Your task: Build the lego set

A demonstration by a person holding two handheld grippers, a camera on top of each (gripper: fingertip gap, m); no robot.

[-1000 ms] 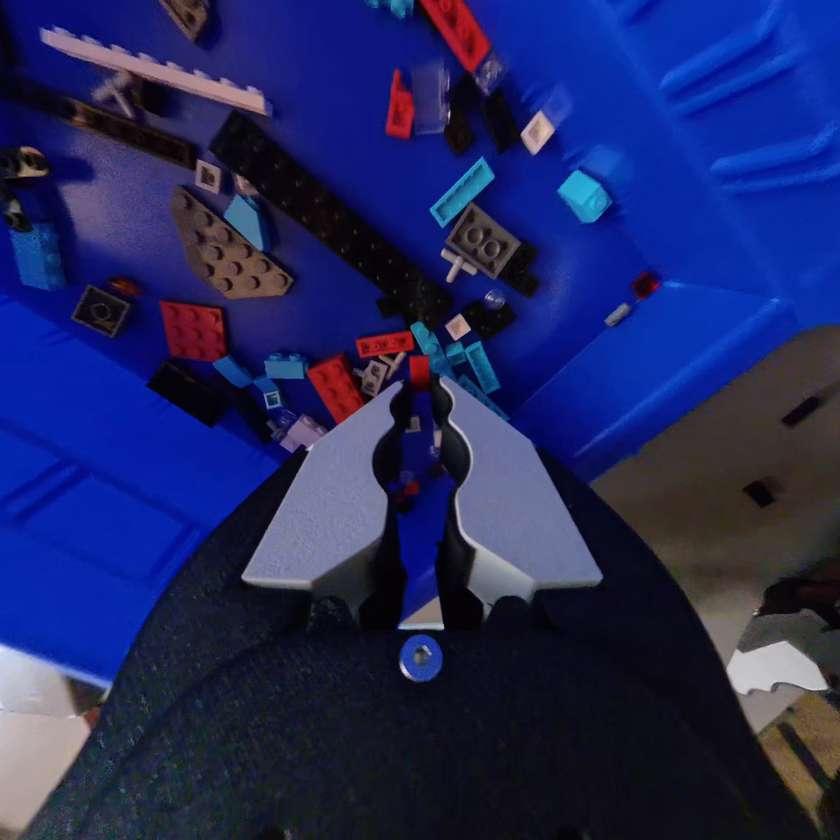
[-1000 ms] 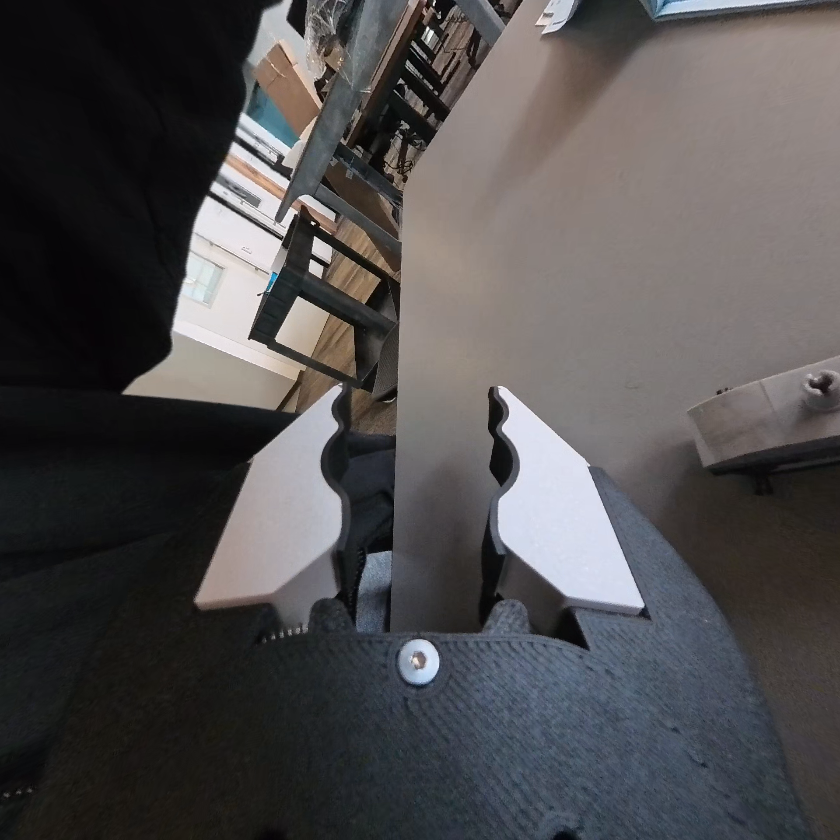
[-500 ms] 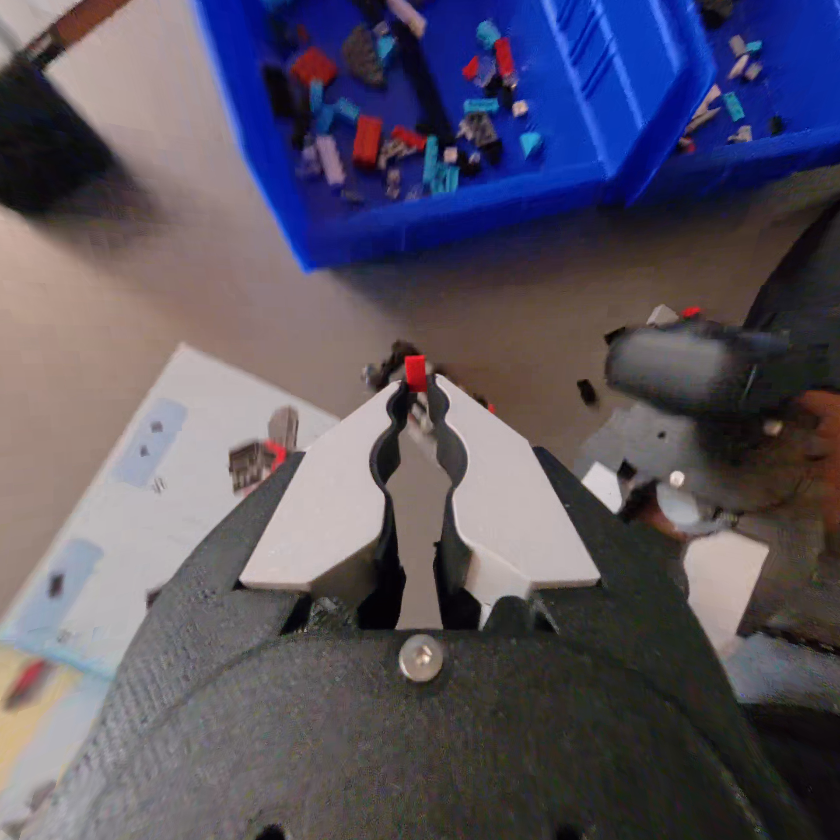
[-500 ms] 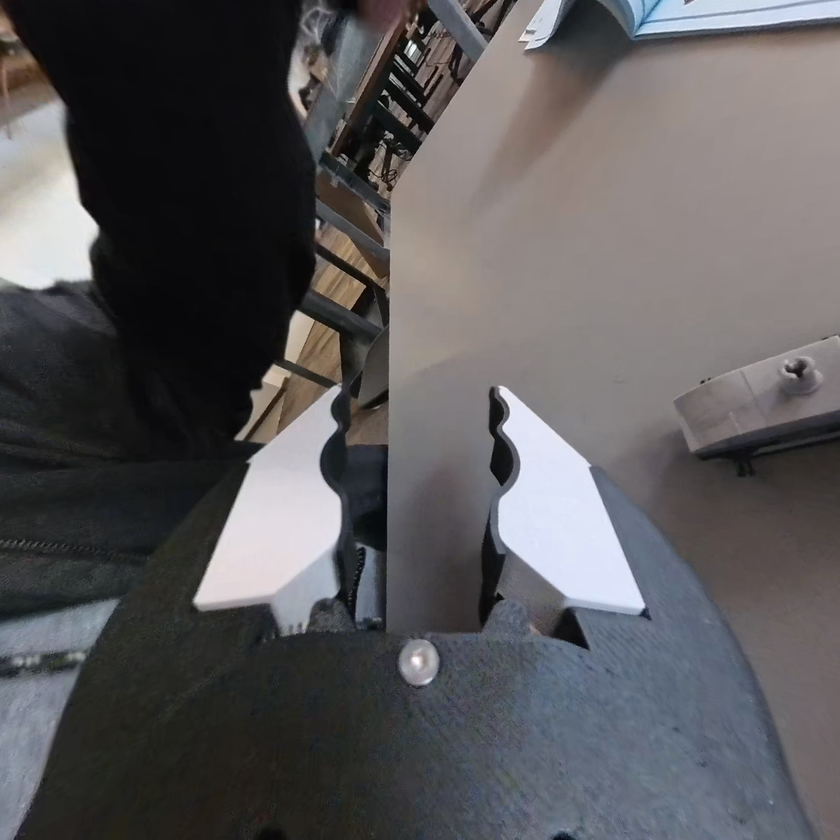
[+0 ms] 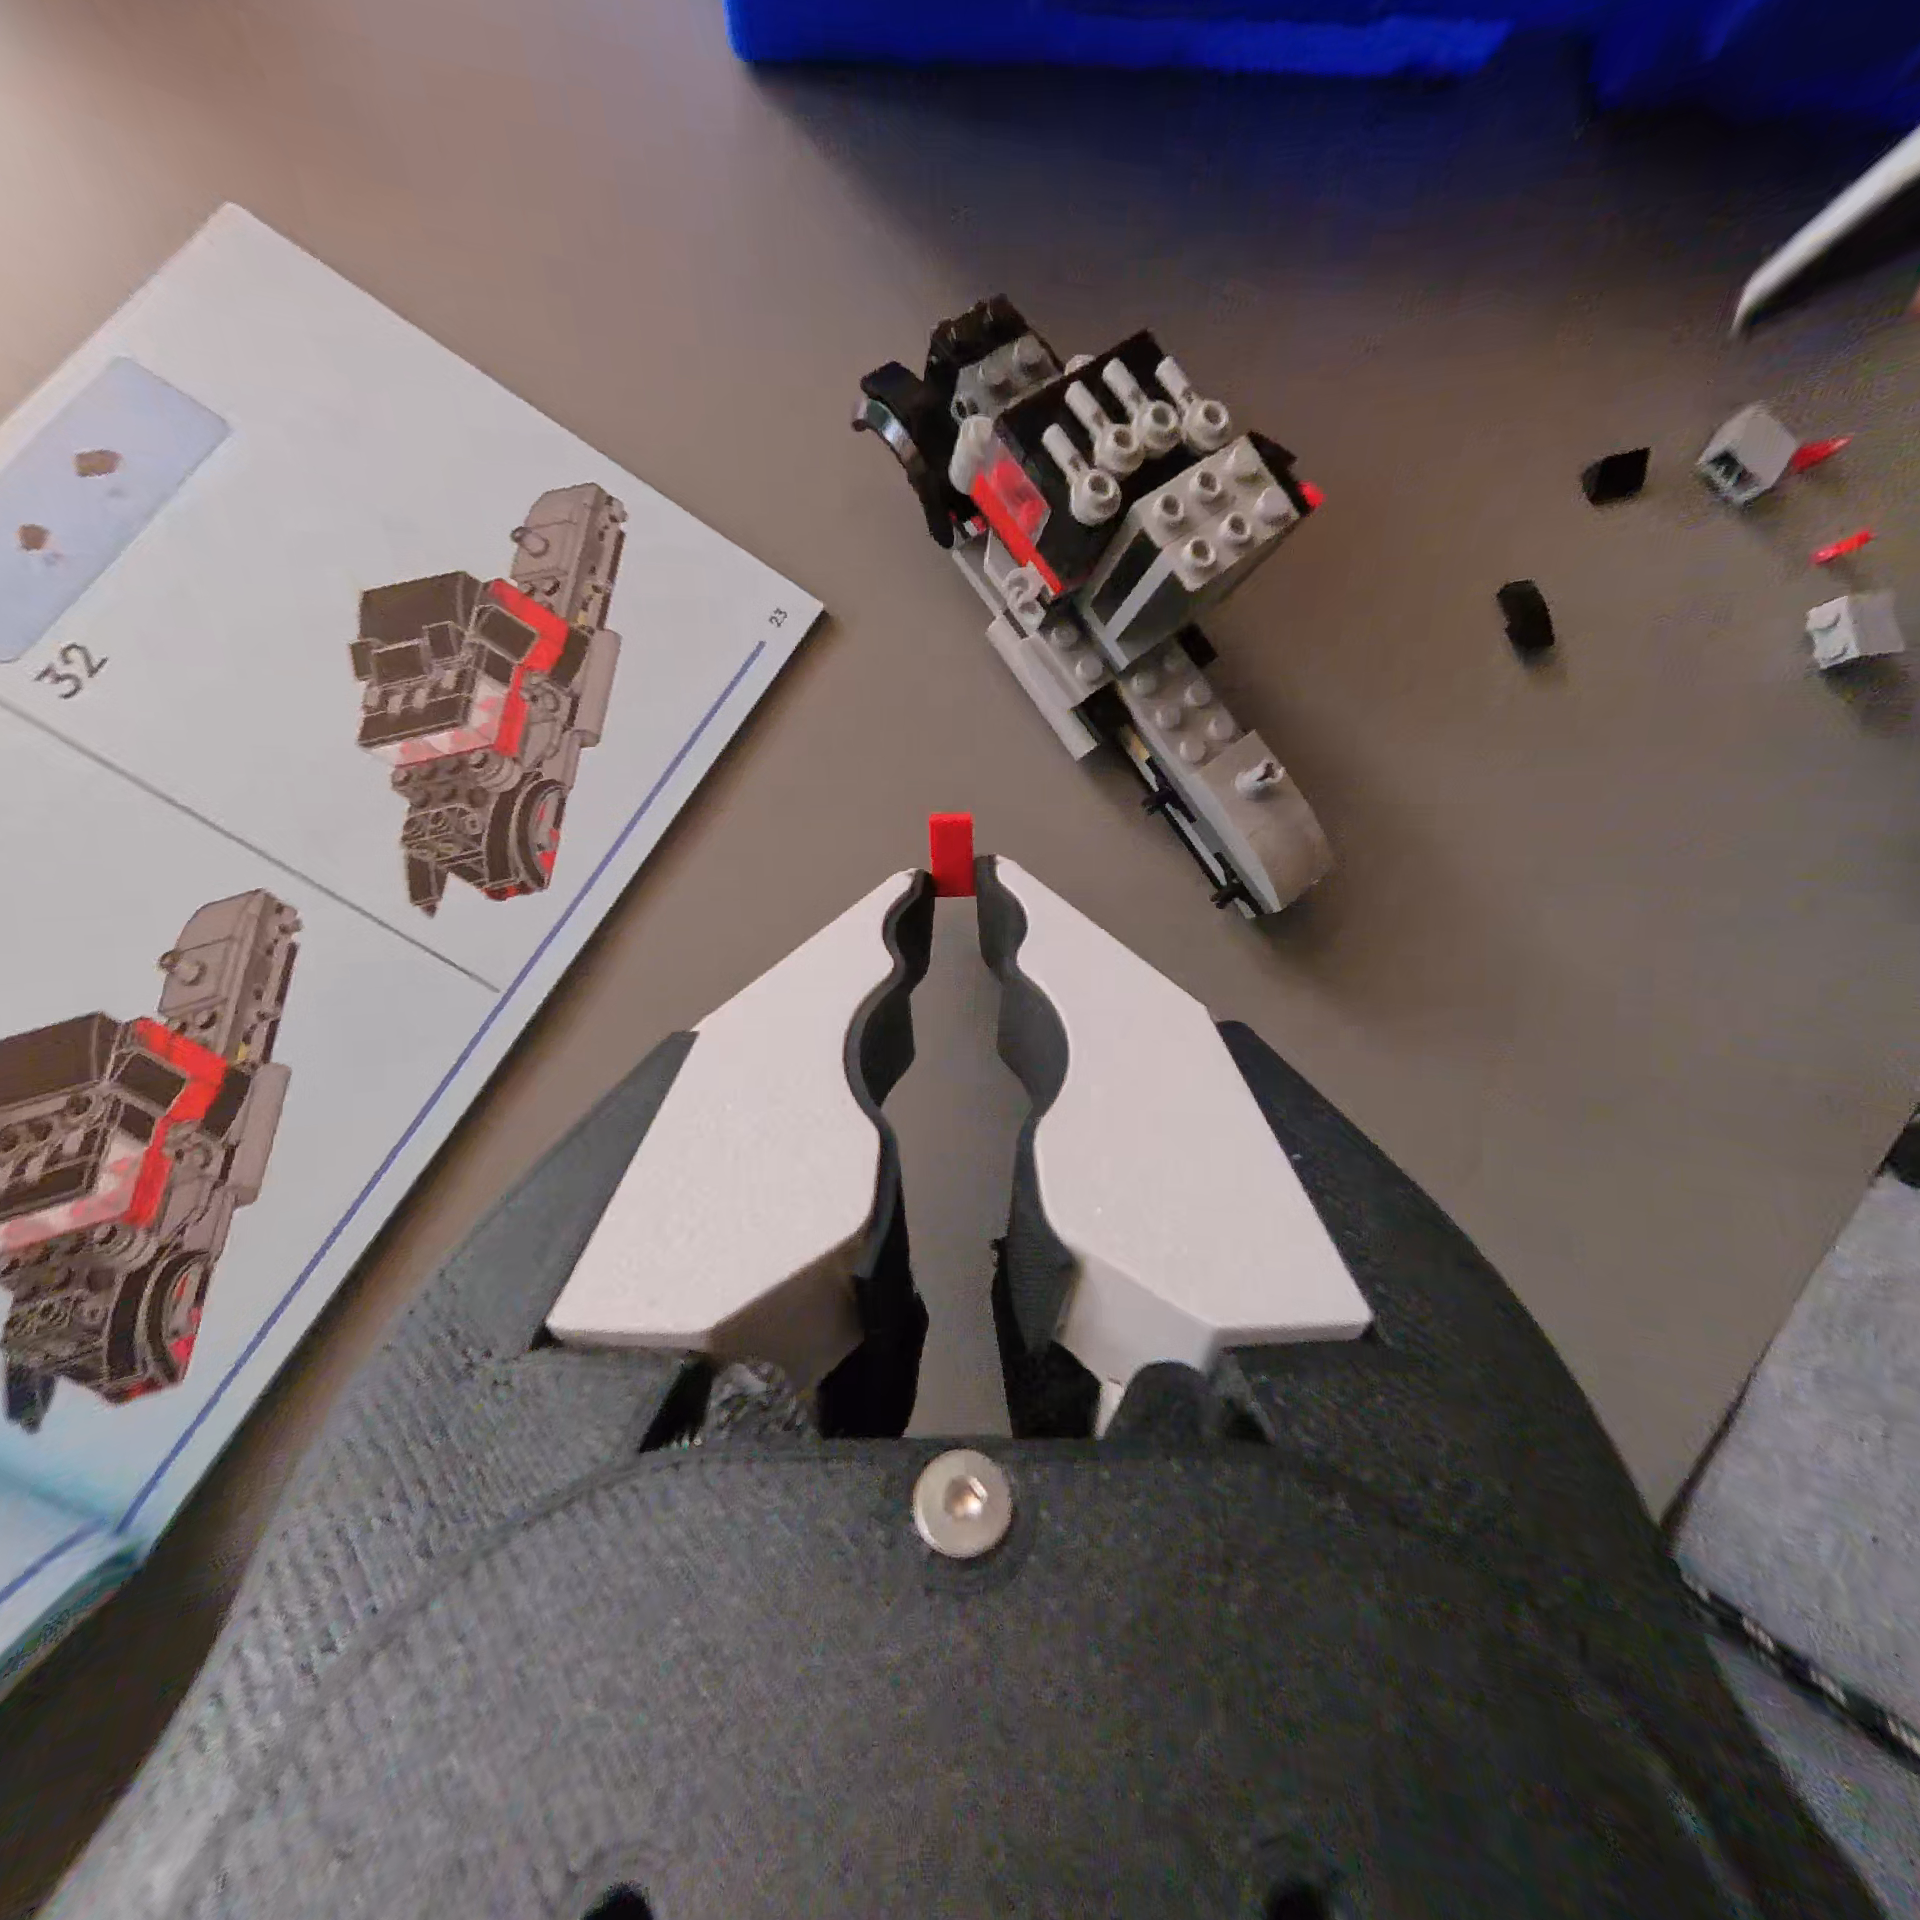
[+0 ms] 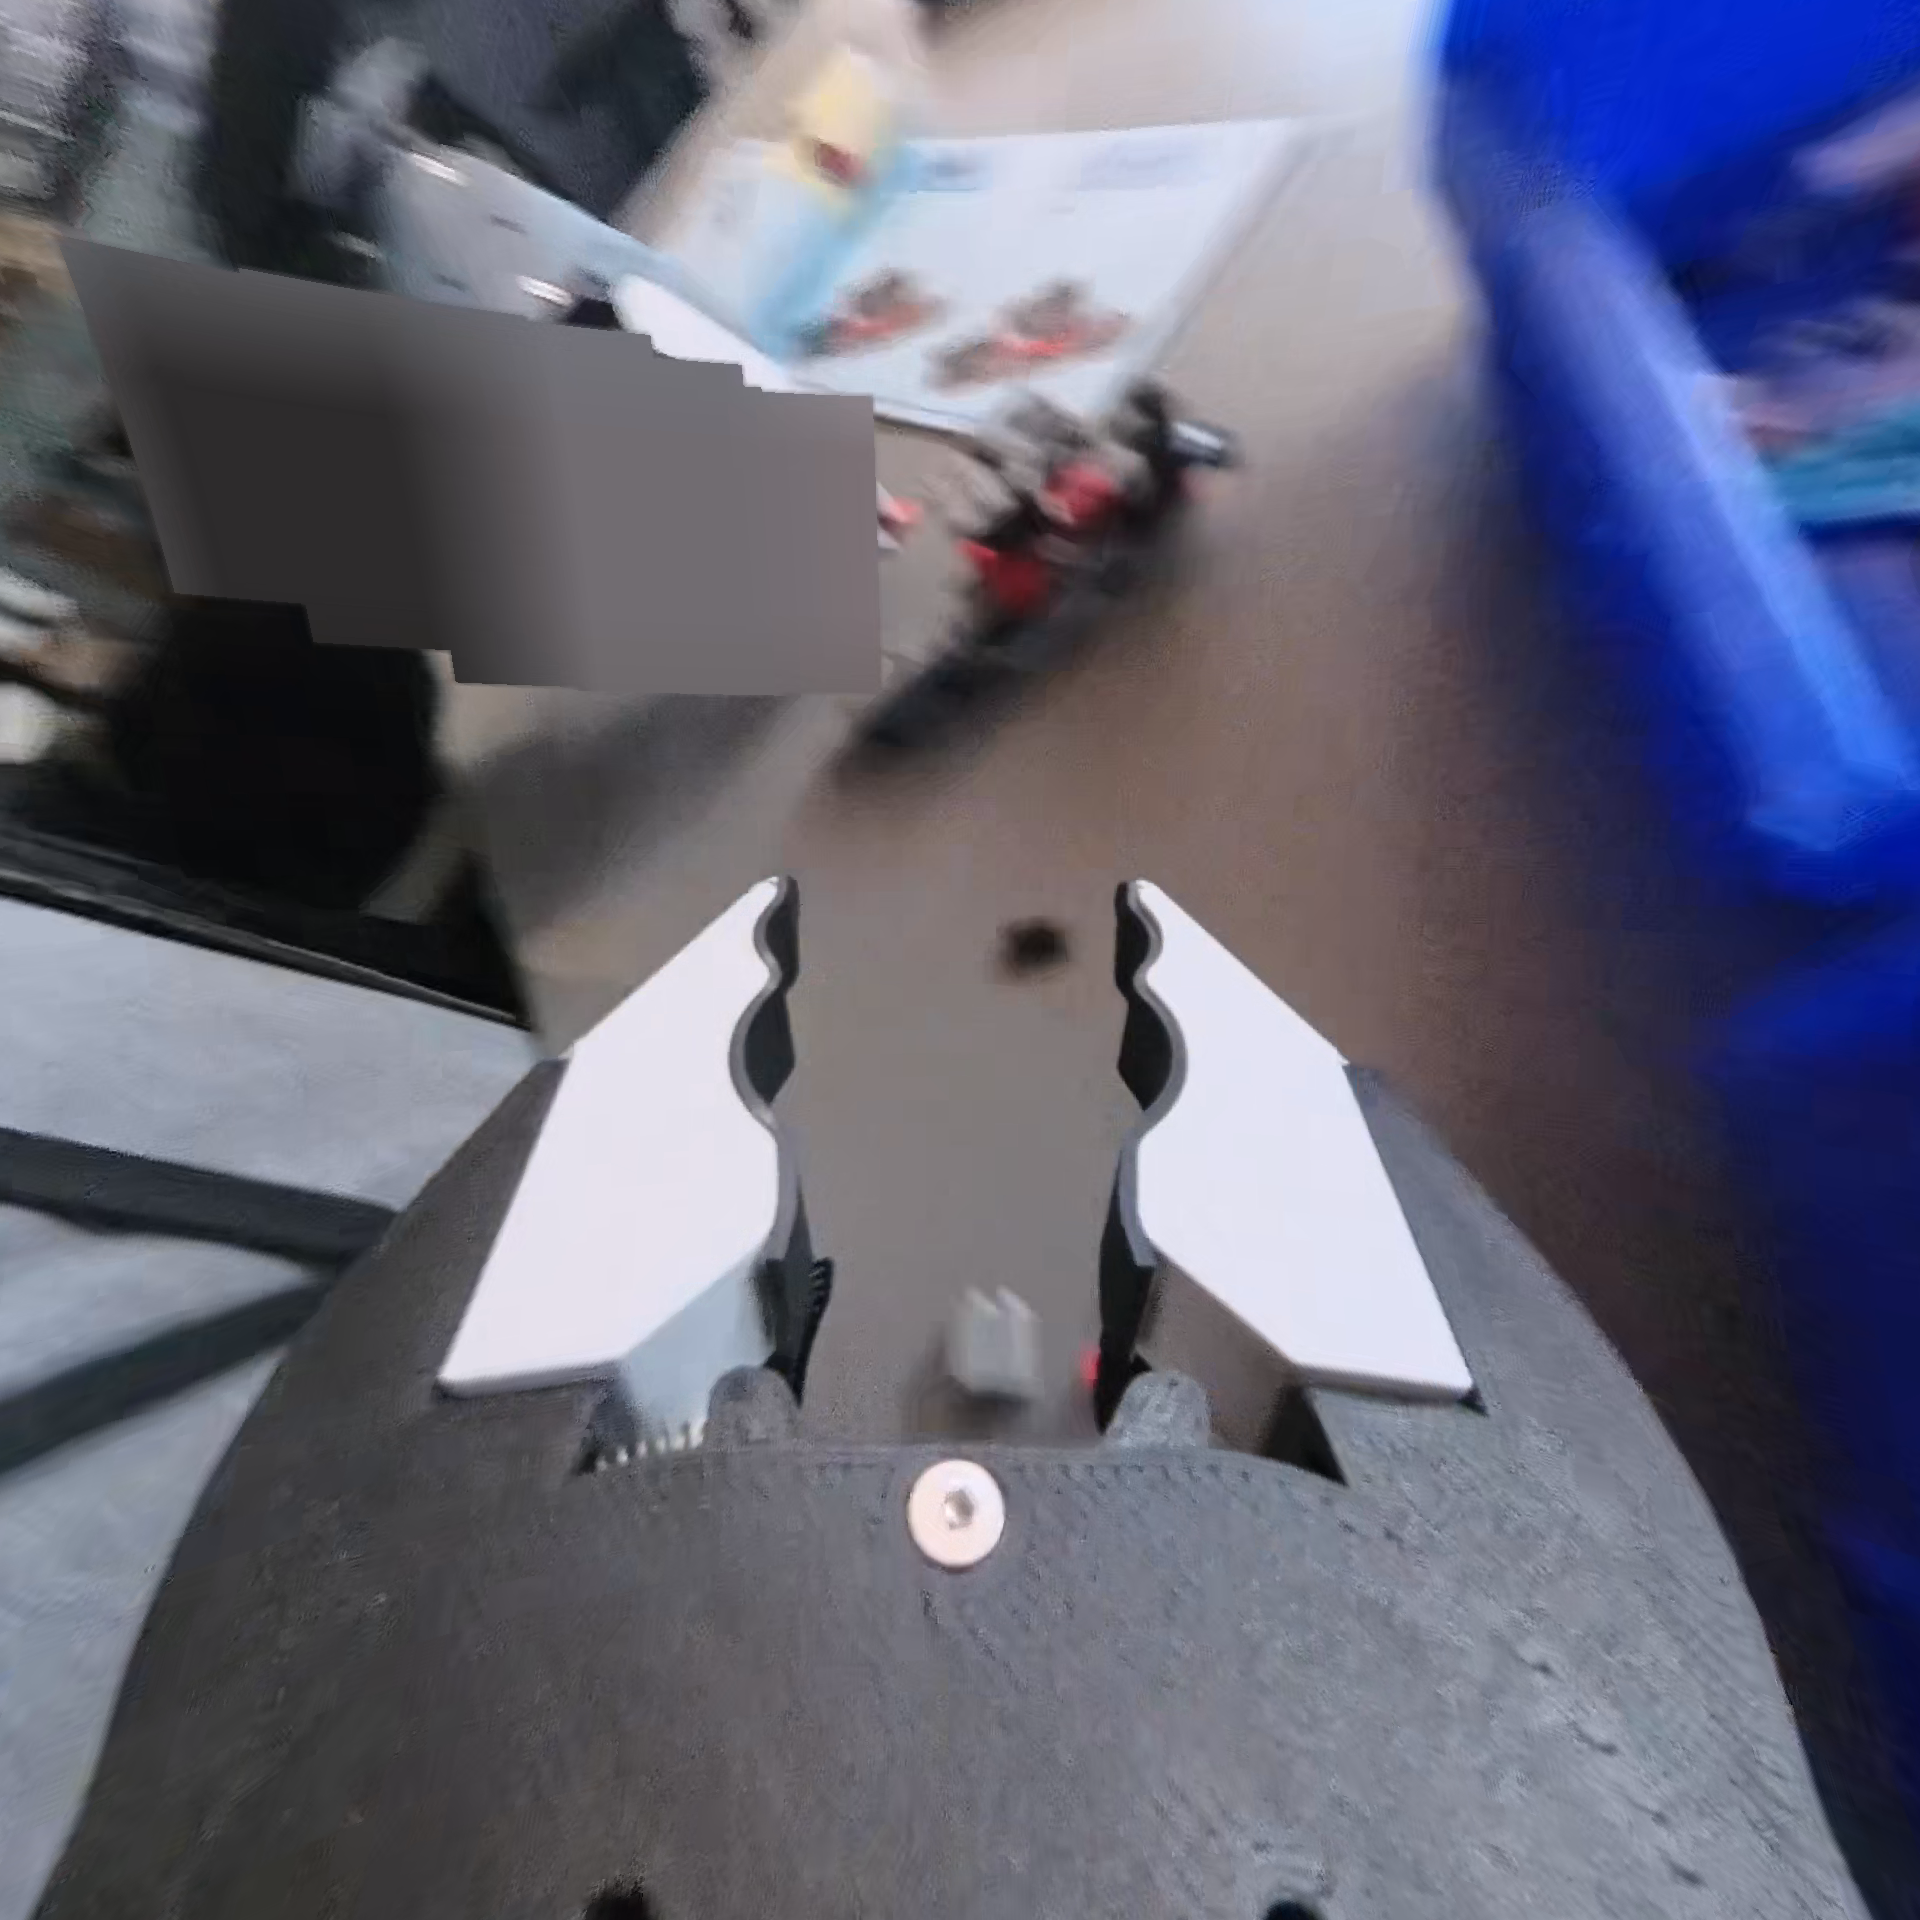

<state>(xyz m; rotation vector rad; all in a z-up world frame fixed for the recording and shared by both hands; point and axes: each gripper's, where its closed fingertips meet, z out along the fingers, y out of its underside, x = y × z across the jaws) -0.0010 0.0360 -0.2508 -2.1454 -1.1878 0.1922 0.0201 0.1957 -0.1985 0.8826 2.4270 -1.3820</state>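
Left claw pinches a small red plate above the bench

The left claw (image 5: 954, 878) nips a flat red plate (image 5: 952, 852) between its scalloped grey tips, just short of the studded grey-and-black lego model (image 5: 1101, 582) lying on the smooth brown bench (image 5: 1455, 935). An open instruction booklet (image 5: 312, 727) lies left, loose bricks right. The right claw (image 6: 956, 914) is spread wide, its view blurred, a blue bin (image 6: 1662, 520) alongside.

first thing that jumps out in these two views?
The small red piece pinched at the tips of the left hand-held gripper, above the table. Just beyond it to the right lies the half-built grey-and-black model, with the open instruction booklet on the left. The right hand-held gripper is open and empty.
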